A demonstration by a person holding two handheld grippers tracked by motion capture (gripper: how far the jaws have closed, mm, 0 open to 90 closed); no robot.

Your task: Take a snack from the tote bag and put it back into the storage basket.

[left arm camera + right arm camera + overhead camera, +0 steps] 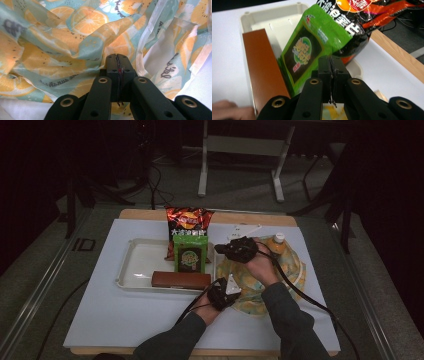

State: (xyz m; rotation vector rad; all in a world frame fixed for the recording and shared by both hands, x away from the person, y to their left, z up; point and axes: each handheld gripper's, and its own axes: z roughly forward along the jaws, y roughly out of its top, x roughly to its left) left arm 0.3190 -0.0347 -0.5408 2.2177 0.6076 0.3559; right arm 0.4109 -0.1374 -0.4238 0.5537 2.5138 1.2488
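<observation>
On the white table [125, 320], a tray [131, 265] holds snack packs.

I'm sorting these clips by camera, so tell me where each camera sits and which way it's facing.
High view: above the person's side, looking forward and down on the tray and snacks; both forearms, left claw, right claw.
Left gripper view: rides the left claw, shut, facing the orange-print bag.
Right gripper view: rides the right claw, shut, facing the green packet and brown box.
High and right gripper views share tray, packet, box.
</observation>
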